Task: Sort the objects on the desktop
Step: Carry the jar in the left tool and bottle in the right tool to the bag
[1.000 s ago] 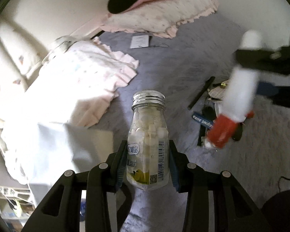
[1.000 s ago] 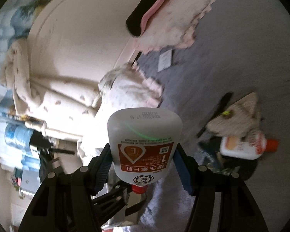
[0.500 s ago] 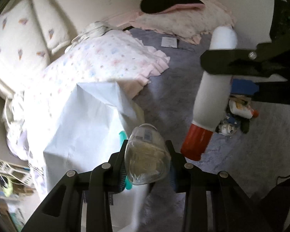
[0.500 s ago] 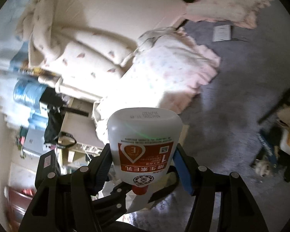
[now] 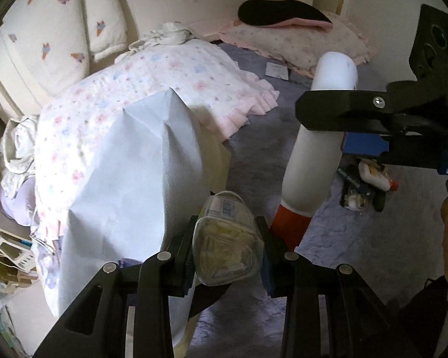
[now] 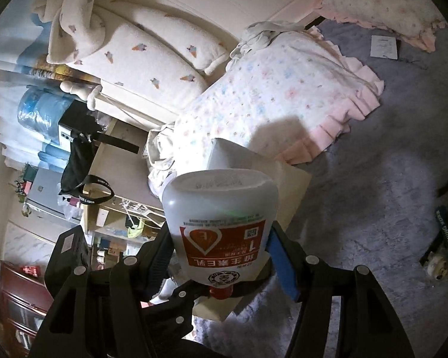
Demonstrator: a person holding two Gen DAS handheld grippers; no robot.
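My left gripper (image 5: pixel 227 249) is shut on a clear bottle of white tablets (image 5: pixel 227 238). The bottle is tipped away so its base faces the camera, and it hangs over a white paper bag (image 5: pixel 140 185). To its right, my right gripper (image 6: pixel 221 252) is shut on a white lotion bottle (image 6: pixel 221 226) with a red label. That lotion bottle (image 5: pixel 316 149) hangs upside down, its red cap (image 5: pixel 289 226) pointing at the grey rug (image 5: pixel 358 238). In the right wrist view the bag (image 6: pixel 283 179) lies just beyond the lotion bottle.
A flowered quilt (image 5: pixel 164 89) and cream cushions (image 6: pixel 164 59) lie behind the bag. A frilled pillow (image 5: pixel 298 38) with a black slipper (image 5: pixel 277 15) sits at the back. Several small items (image 5: pixel 370 179) are piled on the rug at right. Cluttered shelves (image 6: pixel 74 208) stand at left.
Both grippers have swung left toward the paper bag, which now fills more of the view. The tablet bottle has tipped from upright to base-toward-camera. The pile of items has slid right.
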